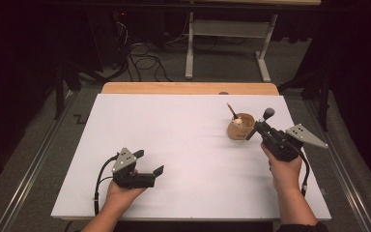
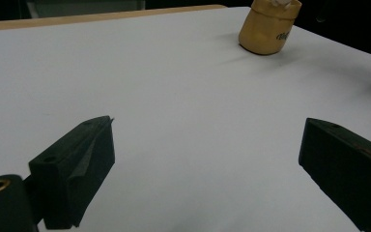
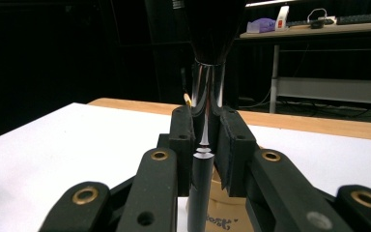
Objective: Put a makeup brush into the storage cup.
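On the white desk (image 1: 183, 159) the right claw (image 1: 260, 126) is clamped on a makeup brush (image 1: 268, 114), which it holds just right of a small wooden cup (image 1: 240, 126) at the far right of the desk. In the right gripper view the two black jaws press from both sides on the brush's shiny metal ferrule (image 3: 206, 96), with the dark handle running down between them and the dark bristles fanning out above, so the brush stands roughly upright in the grip. The cup shows just behind and below the jaws there, its tan wall (image 3: 217, 215) bearing some printed lettering. From above, the cup holds a thin brown stick (image 1: 232, 111) that leans to the far left, and something pale lies inside it (image 1: 237, 122); what that is cannot be told. The left claw (image 1: 150, 162) sits low at the near left of the desk, well apart from the cup, held in the person's left hand (image 1: 121, 193). Its jaws stand wide apart with nothing between them, and in the left gripper view bare white desk lies between the two black tips, with the cup (image 2: 269, 26) far off at the upper right.
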Tool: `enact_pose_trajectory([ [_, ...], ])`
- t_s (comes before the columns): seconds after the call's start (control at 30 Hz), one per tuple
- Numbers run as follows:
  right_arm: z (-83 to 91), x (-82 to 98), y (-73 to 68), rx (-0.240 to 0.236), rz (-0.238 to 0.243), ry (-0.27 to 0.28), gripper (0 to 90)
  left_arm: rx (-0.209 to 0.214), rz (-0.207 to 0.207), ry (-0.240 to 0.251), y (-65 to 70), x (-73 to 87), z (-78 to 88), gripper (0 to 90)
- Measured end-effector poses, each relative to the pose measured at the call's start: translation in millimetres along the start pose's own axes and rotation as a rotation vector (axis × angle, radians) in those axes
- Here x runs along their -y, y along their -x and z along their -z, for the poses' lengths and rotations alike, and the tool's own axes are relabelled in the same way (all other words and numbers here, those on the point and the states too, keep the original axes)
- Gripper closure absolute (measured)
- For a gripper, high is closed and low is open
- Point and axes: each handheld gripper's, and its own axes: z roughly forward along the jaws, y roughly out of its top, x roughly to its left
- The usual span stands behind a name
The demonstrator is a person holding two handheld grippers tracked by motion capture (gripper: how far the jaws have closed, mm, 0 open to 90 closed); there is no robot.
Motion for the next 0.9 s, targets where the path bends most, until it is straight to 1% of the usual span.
enact_pose_trajectory([
  [0.27,-5.7,-5.9,1.3,0.011,0.015,0.008,79.5,-0.001,0.002,0.004,-0.4,-0.3,0.4,5.7],
  [0.53,-8.5,-10.2,3.9,0.020,0.007,0.012,79.5,0.000,0.001,0.009,-0.3,-1.0,1.5,5.7],
  [0.67,-10.7,-12.2,4.1,0.026,0.017,0.014,79.5,0.003,-0.003,0.007,-0.4,-1.2,1.5,5.7],
  [0.9,-15.5,-16.1,6.3,0.037,0.005,0.021,79.5,0.004,0.001,0.012,-0.5,-1.4,1.9,5.7],
])
